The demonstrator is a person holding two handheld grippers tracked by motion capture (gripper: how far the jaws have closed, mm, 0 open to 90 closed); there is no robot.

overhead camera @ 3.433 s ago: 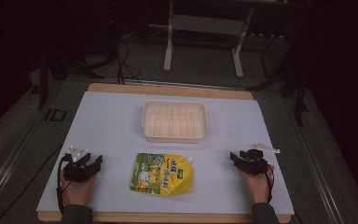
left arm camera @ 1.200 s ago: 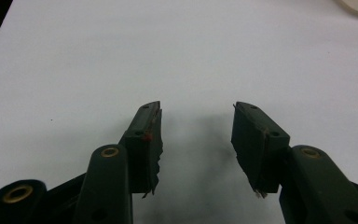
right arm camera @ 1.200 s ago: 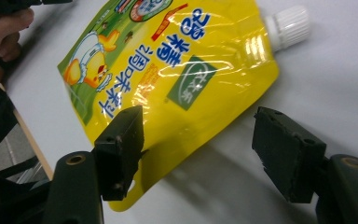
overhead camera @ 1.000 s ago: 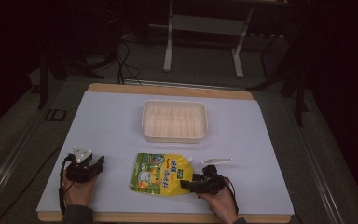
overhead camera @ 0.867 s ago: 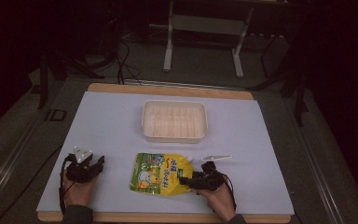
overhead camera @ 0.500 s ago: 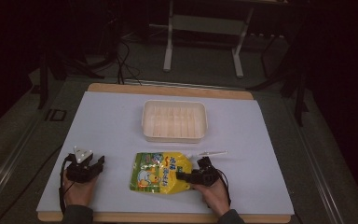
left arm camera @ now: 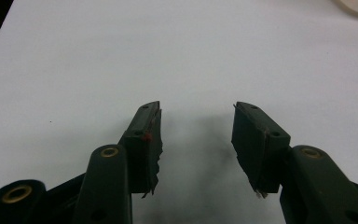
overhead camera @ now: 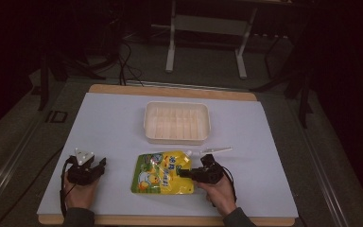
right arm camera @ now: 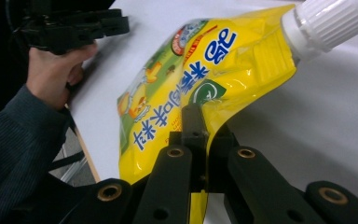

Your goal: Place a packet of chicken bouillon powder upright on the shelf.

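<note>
A: So what's the thing they're working with?

B: A yellow pouch point(overhead camera: 163, 172) with a white screw cap point(right arm camera: 328, 25) at one corner, green and blue print on the front. It lies mostly flat on the white table point(overhead camera: 113, 127), just in front of a pale plastic tray point(overhead camera: 177, 123).

A: Totally flat?

B: Nope, the right edge is lifted and creased where the right gripper point(right arm camera: 196, 135) pinches it.
</note>
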